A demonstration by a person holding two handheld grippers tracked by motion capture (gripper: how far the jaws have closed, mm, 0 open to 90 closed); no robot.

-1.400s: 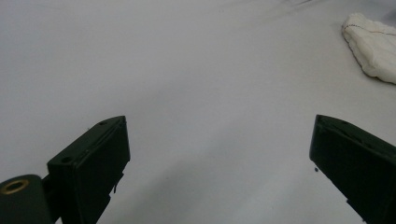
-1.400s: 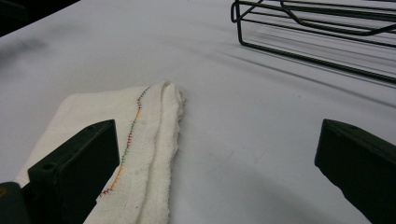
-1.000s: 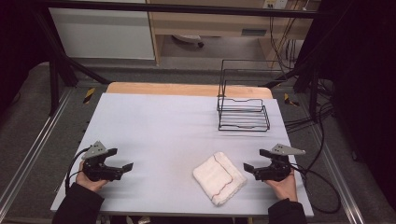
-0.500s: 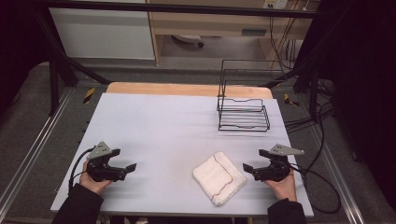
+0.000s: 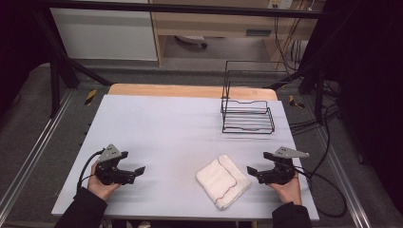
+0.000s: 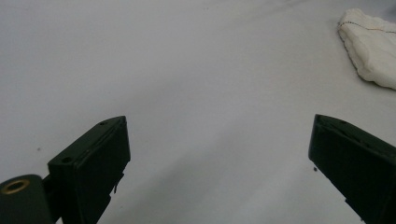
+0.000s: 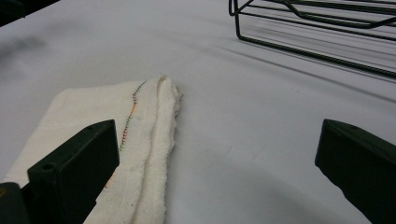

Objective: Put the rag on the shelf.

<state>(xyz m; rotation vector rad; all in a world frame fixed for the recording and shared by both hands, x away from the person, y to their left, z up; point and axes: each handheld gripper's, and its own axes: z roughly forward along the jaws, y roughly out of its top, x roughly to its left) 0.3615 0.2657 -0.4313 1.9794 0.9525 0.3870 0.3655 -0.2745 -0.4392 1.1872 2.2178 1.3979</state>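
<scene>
Folded white cloth (image 5: pixel 223 181) on a pale grey table (image 5: pixel 180 128), flanked by two hand-held grippers. In the left gripper view the cloth (image 6: pixel 371 46) is cut off by the right edge of the frame, and in the right gripper view its near part (image 7: pixel 93 154) passes behind the left jaw and out of the bottom edge; the black wire rack (image 7: pixel 317 28) there is cropped at the top, so only its base bars are seen. The cloth is a thick, several-layer fold of coarse weave with a line of reddish, multicoloured stitching along one hem, lying flat and askew to the table edges, near the front edge and right of centre. The right gripper (image 5: pixel 253 172), released with its jaws wide apart and empty, sits just right of the cloth and points left toward it without touching. The left gripper (image 5: pixel 138 171), likewise open and empty, lies near the front left, well apart from the cloth, pointing right. The wire rack (image 5: pixel 247 114) stands at the far right of the table.
</scene>
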